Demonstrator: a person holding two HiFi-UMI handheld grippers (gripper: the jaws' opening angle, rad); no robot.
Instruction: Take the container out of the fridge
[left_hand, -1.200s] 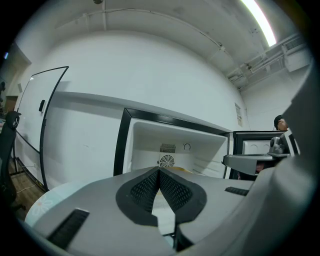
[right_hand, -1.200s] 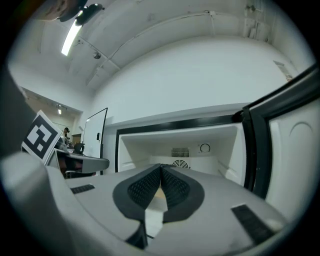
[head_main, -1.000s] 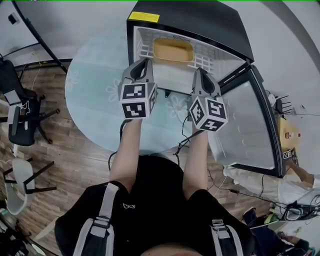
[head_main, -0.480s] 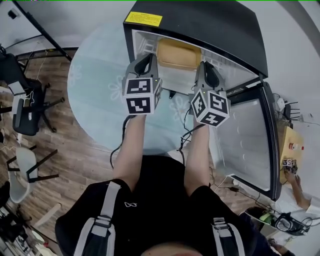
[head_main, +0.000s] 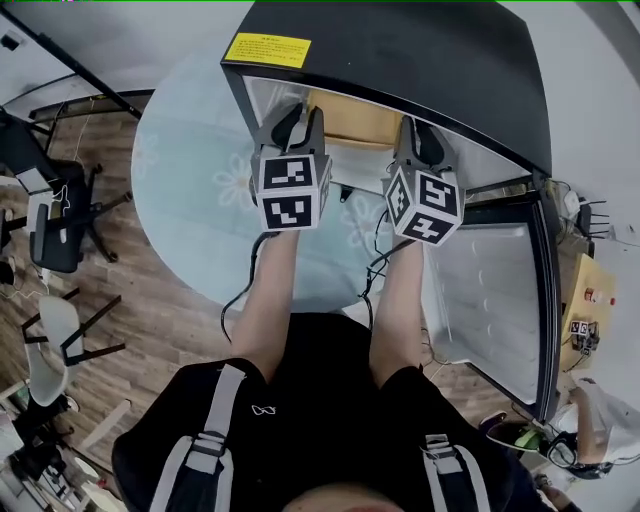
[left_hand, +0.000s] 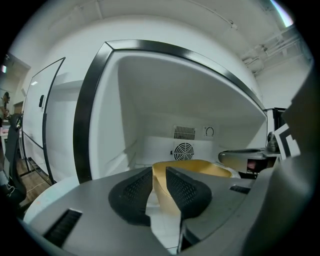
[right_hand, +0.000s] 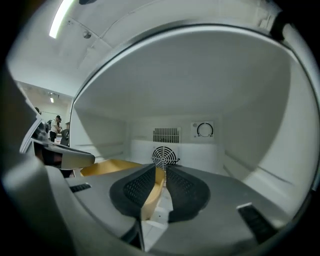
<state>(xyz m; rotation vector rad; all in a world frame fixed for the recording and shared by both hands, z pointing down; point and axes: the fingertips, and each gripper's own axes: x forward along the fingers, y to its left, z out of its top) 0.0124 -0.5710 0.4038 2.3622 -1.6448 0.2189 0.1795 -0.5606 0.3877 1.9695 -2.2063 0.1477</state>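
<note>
A yellow container (head_main: 352, 122) stands on the shelf inside the black-topped mini fridge (head_main: 420, 50), whose door (head_main: 490, 290) hangs open to the right. My left gripper (head_main: 298, 118) reaches into the fridge at the container's left side. In the left gripper view, the left gripper (left_hand: 159, 174) is shut on the container's (left_hand: 200, 167) thin wall. My right gripper (head_main: 418, 135) is at the container's right side. In the right gripper view, the right gripper (right_hand: 161, 174) pinches the container's (right_hand: 107, 167) rim. Most of the container is hidden under the fridge top in the head view.
The fridge sits on a round pale-blue table (head_main: 185, 180). A fan grille (right_hand: 163, 156) and dial (right_hand: 204, 130) mark the fridge's back wall. Chairs (head_main: 45, 230) stand at the left on the wood floor, and cables (head_main: 375, 265) trail below the fridge.
Both grippers moved forward from in front of the fridge into its opening, ending at the container's two sides. The head view shifted so the fridge top covers more of the container.
</note>
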